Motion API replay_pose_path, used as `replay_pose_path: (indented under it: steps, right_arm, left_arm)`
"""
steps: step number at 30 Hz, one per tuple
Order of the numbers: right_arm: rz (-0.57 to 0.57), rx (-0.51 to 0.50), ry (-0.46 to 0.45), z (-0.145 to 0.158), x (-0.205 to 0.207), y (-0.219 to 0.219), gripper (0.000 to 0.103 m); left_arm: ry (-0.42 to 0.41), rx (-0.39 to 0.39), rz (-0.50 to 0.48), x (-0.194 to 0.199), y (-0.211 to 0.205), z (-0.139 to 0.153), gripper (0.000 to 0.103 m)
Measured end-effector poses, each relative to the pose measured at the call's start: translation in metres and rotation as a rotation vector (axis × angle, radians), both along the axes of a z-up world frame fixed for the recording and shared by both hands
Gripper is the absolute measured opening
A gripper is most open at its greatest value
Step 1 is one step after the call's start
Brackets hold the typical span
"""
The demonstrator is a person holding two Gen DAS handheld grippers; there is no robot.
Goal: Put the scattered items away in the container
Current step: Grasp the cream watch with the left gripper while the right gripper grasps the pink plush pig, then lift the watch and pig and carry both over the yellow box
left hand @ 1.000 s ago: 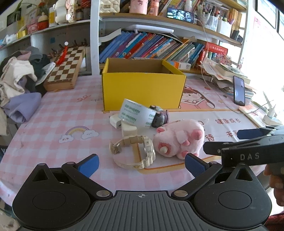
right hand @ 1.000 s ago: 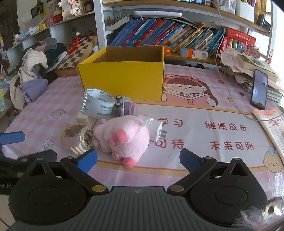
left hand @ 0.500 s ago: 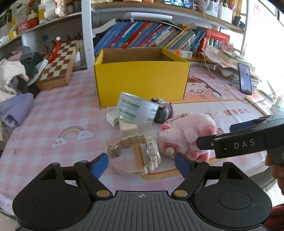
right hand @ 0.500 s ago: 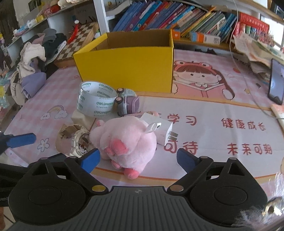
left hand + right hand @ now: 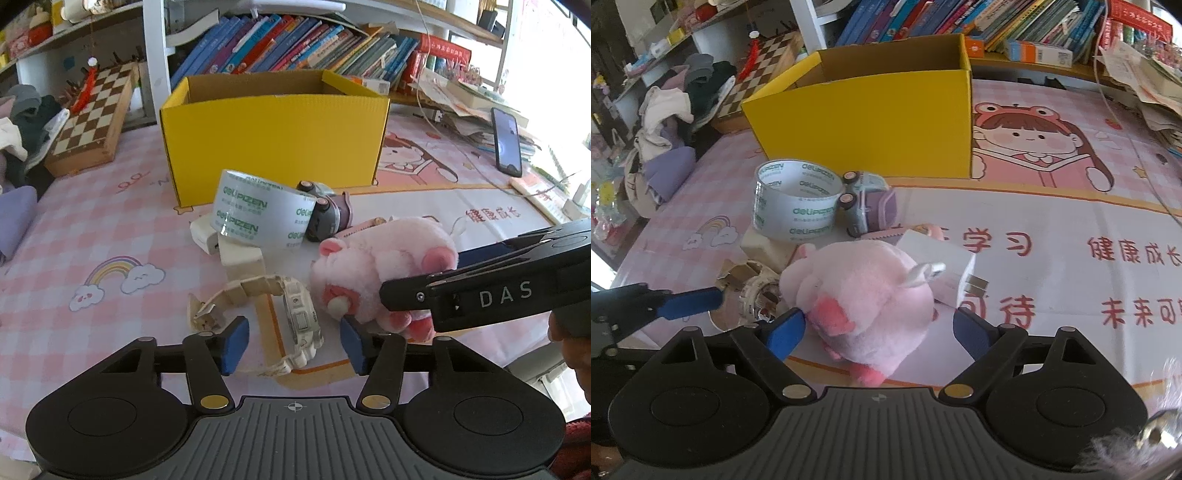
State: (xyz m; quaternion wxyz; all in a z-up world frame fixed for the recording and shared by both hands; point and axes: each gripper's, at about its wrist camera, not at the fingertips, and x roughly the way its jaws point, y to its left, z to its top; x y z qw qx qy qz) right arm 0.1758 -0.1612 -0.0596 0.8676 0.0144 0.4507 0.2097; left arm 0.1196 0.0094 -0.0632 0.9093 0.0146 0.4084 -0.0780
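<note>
- On the pink checked surface (image 5: pixel 110 229) stands a yellow cardboard box (image 5: pixel 273 136) with its top open; no item shows inside, though its floor is hidden.
- Just in front of the box sit a clear tape roll (image 5: pixel 258 218) and a small purple toy car (image 5: pixel 868 206).
- Near them lie a cream wristwatch (image 5: pixel 295 317), a white charger block (image 5: pixel 945 273) and a fluffy pink pig toy (image 5: pixel 864 295).
- The left tool (image 5: pixel 291 347) has its fingers apart around the watch.
- The right tool (image 5: pixel 877 332) has its fingers apart, one on each side of the pig.
</note>
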Motion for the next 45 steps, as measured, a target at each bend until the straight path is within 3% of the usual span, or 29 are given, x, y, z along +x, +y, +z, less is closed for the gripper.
replay_pose_path:
  steps: [5,7,9,13,19,45]
  right_arm:
    - [0.031,0.001,0.018,-0.005,0.005,0.007,0.077]
    - [0.036,-0.002,0.018,-0.006,0.005,0.008,0.072]
    - [0.041,-0.006,0.017,-0.006,0.005,0.01,0.069]
    - [0.039,-0.002,0.014,-0.005,0.003,0.008,0.061]
    - [0.028,0.0,0.0,0.001,-0.003,0.006,0.057]
    - [-0.024,0.035,-0.14,0.048,-0.033,-0.004,0.056]
  left_arm:
    - [0.015,-0.012,-0.014,0.004,0.0,-0.005,0.037]
    - [0.021,-0.02,-0.02,0.004,0.0,-0.006,0.024]
    - [0.027,-0.027,-0.025,0.005,0.0,-0.007,0.019]
    - [0.028,-0.034,-0.029,0.003,0.002,-0.007,0.019]
    - [0.008,-0.036,-0.021,-0.004,0.006,-0.001,0.019]
    - [-0.16,-0.033,-0.035,-0.033,0.016,0.049,0.019]
